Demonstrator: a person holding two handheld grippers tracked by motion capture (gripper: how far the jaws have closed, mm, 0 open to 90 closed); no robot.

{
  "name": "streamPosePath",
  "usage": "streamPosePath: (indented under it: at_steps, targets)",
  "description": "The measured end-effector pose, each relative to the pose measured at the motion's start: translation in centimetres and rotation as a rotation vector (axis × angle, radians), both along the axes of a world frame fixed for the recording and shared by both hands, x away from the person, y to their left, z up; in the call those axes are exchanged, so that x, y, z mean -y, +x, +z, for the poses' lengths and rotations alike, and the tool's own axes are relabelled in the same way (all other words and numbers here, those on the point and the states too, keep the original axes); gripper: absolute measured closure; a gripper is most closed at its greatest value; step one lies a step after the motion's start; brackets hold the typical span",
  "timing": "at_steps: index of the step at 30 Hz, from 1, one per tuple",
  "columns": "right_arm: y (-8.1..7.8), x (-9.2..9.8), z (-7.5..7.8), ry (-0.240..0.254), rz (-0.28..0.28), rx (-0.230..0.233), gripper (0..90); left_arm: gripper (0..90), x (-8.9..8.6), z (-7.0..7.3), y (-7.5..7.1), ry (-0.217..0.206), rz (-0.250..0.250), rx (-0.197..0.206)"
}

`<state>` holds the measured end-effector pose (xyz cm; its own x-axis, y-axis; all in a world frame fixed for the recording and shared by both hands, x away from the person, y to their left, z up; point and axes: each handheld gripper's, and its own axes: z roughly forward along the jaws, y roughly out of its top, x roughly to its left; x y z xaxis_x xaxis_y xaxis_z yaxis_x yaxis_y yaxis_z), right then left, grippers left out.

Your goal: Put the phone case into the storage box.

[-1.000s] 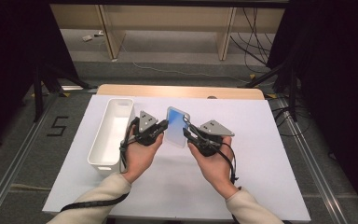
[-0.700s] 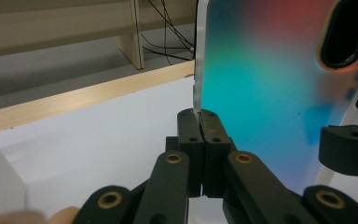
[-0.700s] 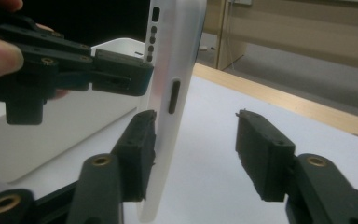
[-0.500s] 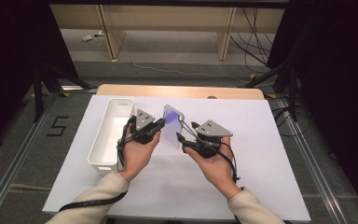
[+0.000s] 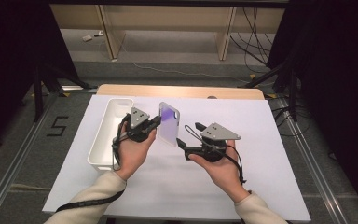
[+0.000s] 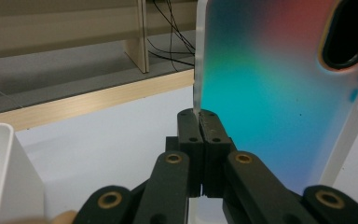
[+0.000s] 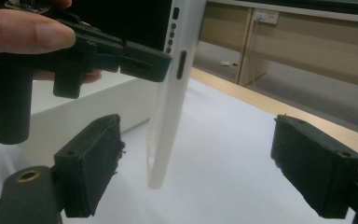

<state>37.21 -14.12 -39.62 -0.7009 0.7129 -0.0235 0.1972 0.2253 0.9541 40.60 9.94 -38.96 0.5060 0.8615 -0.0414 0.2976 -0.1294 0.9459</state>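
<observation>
Left gripper (image 5: pixel 156 122) is pinching the edge of the phone case (image 5: pixel 168 124), with its jaws pressed tight on it. That one grip holds the case up in the air, standing on end above the white surface (image 5: pixel 270 140). Just to its left sits the long white bin (image 5: pixel 106 135). Right gripper (image 5: pixel 189 135) is spread wide; its jaws have just been opening, and the case hangs between them without touching. So the hand-over to the left side looks done. My guess is the case still has to go into the bin.
</observation>
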Motion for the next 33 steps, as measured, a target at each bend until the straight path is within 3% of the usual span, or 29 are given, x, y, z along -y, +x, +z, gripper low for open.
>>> streamPosePath:
  at_steps: [8, 33]
  targets:
    - [-0.3, 1.3, -0.2, 0.018, 0.000, -0.014, 17.2, 88.7, -0.8, 0.5, -0.1, -0.017, 0.021, 0.004]
    - [-1.5, 4.5, -0.4, 0.050, -0.010, 0.018, 17.3, 88.7, -3.8, 1.7, -0.9, -0.037, 0.074, 0.006]
